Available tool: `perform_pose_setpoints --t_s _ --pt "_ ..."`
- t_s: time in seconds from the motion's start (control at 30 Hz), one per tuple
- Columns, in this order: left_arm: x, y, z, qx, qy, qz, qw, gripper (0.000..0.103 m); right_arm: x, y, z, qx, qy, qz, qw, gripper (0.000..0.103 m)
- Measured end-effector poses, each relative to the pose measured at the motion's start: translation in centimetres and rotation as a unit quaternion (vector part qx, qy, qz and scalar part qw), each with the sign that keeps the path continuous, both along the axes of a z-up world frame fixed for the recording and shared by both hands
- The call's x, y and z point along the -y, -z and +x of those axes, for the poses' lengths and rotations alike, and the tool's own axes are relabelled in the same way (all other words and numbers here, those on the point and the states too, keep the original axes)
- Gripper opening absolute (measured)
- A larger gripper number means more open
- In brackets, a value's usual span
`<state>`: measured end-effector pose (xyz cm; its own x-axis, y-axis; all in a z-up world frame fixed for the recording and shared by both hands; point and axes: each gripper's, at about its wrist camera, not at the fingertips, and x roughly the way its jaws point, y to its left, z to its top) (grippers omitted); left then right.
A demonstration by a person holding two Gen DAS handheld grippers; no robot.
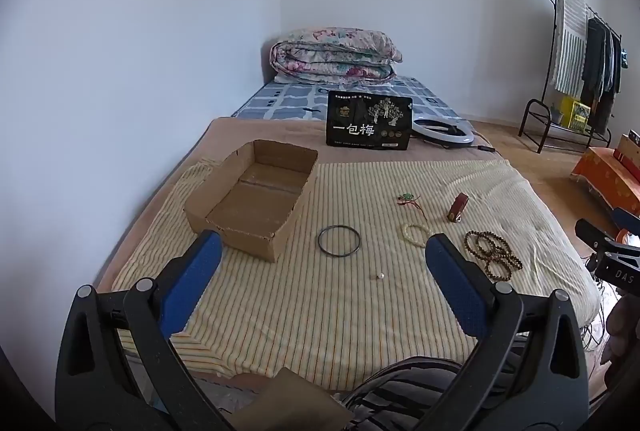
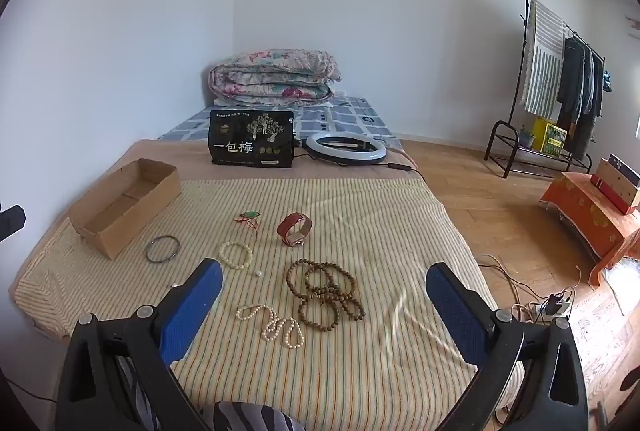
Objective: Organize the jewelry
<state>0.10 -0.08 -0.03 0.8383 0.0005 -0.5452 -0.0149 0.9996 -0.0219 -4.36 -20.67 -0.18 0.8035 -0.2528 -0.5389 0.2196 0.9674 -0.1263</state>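
A: So, where does the jewelry sit right now?

B: Spread over the striped cloth [image 2: 360, 199] on the bed, nothing in the cardboard box [image 1: 256, 191] yet. That box stands at the left edge of the cloth, open side up, probably so pieces can be dropped straight in.

A: And the pieces?

B: A dark bangle [image 1: 339, 239] lies nearest the box. Further right come the pale bead bracelet [image 2: 236, 255], a green pendant on red cord [image 2: 250, 216] and the red-strap watch [image 2: 294, 229]. Closer in are the brown bead loops [image 2: 326, 289], piled on each other, and the pearl string [image 2: 272, 323] in a loose squiggle just beside them. One loose pearl [image 1: 380, 276] lies apart.

A: Both tools free?

B: Yes. The left hand-held gripper [image 1: 324, 263] hangs over the near part of the cloth, jaws spread wide, nothing between them. The right hand-held gripper [image 2: 324, 291] is likewise gaping and empty, aimed over the brown beads.

A: Why so wide?

B: I'd judge it's readiness: each tilts down at the cloth, the left near the bangle and box, the right over the bead pile.
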Motion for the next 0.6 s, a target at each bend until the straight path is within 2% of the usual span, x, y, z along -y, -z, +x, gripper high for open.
perform_pose_setpoints --t_s 0.6 --pt "-0.2 -0.9 -0.7 0.010 0.000 -0.011 0.9999 0.103 -0.1 -0.2 0.0 0.004 -0.001 0.000 1.000 0.103"
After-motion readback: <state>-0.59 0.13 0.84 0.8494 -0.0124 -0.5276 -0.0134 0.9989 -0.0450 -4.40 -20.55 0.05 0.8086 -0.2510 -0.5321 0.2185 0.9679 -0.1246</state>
